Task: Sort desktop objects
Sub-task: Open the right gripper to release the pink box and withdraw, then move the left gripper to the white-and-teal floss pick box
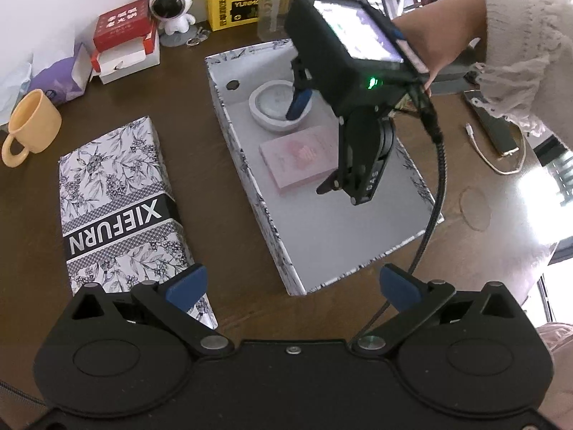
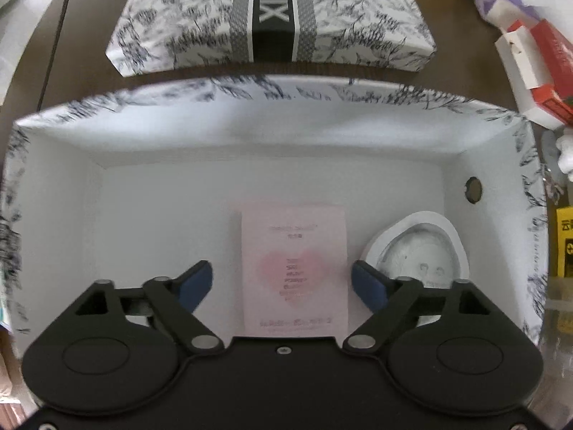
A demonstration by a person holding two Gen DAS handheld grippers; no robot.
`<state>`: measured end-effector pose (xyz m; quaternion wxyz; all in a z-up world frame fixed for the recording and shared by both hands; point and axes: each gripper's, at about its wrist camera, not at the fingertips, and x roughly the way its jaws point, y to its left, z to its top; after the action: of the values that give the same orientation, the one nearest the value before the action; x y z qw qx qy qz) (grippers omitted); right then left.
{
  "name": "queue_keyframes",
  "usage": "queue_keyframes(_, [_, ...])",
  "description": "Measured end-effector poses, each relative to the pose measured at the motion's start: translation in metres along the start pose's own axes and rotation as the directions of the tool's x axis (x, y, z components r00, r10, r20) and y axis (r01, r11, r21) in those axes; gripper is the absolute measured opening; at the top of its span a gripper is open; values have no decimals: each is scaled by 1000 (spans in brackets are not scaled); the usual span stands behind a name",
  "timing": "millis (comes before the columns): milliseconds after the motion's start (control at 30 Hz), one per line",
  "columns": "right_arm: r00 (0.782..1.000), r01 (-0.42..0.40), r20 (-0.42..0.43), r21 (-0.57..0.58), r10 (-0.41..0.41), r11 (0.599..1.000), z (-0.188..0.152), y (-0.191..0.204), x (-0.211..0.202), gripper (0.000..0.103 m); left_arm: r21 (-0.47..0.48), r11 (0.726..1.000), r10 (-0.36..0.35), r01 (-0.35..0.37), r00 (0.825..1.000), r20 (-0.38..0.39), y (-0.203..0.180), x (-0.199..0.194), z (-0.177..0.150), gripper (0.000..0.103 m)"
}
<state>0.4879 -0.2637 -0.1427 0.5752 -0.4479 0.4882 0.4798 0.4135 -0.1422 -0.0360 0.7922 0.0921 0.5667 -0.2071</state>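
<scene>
here the right tongs (image 2: 283, 283) are spread over the open box (image 2: 250, 150), above the pink card (image 2: 294, 247) beside the dish (image 2: 419, 251); the left tongs (image 1: 293, 286) are spread too, holding nothing.

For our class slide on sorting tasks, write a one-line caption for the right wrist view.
Open right gripper poised inside the floral box, above a pink card beside a round white case.

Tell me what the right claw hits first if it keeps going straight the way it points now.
Most likely the pink card lying on the floor of the open box: the right claw is open and the card lies between its fingers. Depth is unclear.
</scene>
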Motion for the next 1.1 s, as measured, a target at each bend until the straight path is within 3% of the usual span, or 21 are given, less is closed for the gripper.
queue_keyframes(267, [988,67,124,171,-89,983,11,-5,-56,99,63,998,-10,8,999,35,-7,-20,-20,103])
queue_keyframes(400, [963,106,209,296,-172,949,25,-4,-64,100,80,997,-10,6,999,52,-4,-33,-32,103])
queue_keyframes(600, [901,172,274,488,-337,856,22,18,-96,101,136,990,-41,30,996,81,0,-53,-55,103])
queue_keyframes(800, [837,196,282,645,-469,738,6,69,-123,101,179,982,-75,56,992,101,2,-63,-72,103])
queue_keyframes(933, [806,188,276,719,-523,669,-5,105,-135,102,190,979,-96,74,990,108,-1,-66,-79,103])
queue_keyframes(1100, [785,161,256,795,-564,585,-22,144,-148,102,215,974,-97,71,989,111,-11,-63,-88,103])
